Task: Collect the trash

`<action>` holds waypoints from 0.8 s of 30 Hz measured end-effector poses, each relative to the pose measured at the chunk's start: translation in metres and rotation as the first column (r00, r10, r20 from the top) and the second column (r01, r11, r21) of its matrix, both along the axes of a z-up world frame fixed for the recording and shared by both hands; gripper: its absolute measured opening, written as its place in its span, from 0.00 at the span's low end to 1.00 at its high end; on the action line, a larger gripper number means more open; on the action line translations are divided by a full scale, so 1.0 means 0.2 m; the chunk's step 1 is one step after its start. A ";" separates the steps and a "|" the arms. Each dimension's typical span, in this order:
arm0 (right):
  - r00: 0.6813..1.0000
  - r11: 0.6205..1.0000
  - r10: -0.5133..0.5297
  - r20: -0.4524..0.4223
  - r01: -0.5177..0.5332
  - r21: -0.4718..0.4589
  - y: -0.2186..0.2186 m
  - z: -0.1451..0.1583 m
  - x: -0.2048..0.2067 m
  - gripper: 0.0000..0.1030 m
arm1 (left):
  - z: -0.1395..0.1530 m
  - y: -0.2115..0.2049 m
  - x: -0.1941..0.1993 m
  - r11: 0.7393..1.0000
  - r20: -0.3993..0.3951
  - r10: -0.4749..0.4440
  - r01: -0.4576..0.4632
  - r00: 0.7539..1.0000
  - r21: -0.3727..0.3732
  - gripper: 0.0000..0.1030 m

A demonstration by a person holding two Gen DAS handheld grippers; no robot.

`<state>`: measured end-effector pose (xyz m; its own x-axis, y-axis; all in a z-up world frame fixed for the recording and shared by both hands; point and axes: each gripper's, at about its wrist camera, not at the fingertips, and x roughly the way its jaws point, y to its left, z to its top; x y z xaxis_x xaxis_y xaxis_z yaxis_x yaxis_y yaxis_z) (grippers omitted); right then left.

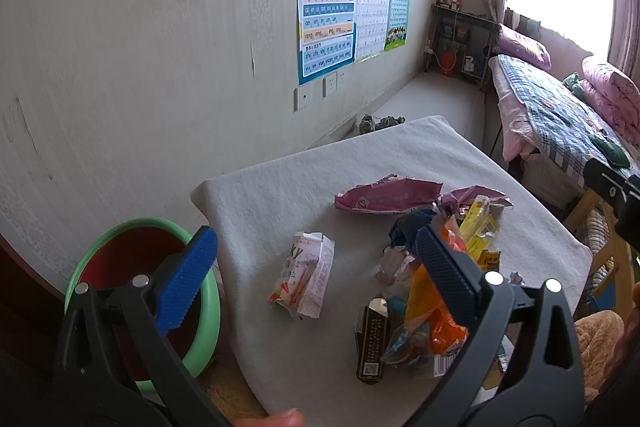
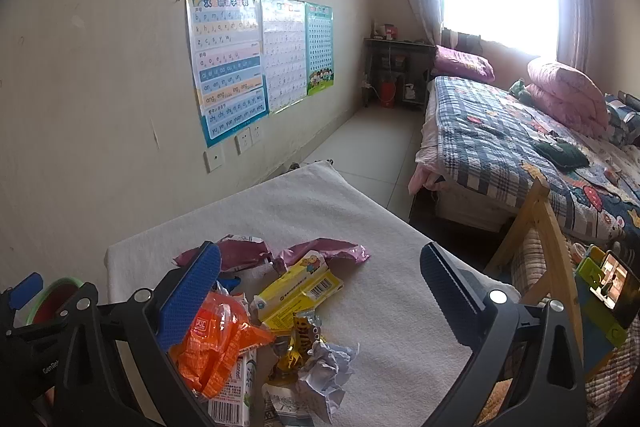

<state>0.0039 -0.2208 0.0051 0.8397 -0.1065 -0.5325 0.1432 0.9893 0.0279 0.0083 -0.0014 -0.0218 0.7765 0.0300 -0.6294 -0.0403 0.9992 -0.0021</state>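
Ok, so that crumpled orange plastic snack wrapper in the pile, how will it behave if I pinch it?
The crumpled orange plastic snack wrapper looks thin and creased, so it will probably flop and collapse between the pads. Its glossy film may slip. It seems empty, so likely very light; it overlaps neighbouring trash and might drag a piece along.

A cloth-covered desk (image 1: 280, 195) stands against the wall. A basin (image 1: 200, 343) sits at its left edge. On the desk, a lone wrapper (image 1: 308, 279) lies left of a heap of trash (image 1: 436, 267); a torn bag (image 1: 384, 197) lies behind the heap. The bed (image 2: 520, 147) is right of the desk, across the floor. Posters (image 2: 256, 63) hang on the wall behind.
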 end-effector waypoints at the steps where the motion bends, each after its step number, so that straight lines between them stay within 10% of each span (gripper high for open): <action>1: 1.000 1.000 -0.001 0.000 0.001 0.001 0.00 0.00 0.00 0.93 | 0.00 0.00 0.00 1.000 0.001 -0.001 0.001 1.000 0.001 0.95; 16: 0.998 1.000 -0.003 -0.064 0.005 0.031 -0.06 -0.08 0.06 0.93 | -0.09 -0.03 0.02 0.998 -0.037 -0.052 0.053 0.998 0.036 0.95; 24: 0.990 0.996 -0.020 -0.137 0.031 0.083 -0.18 -0.18 0.08 0.93 | -0.27 -0.19 0.09 0.958 -0.204 -0.283 0.267 0.937 -0.101 0.89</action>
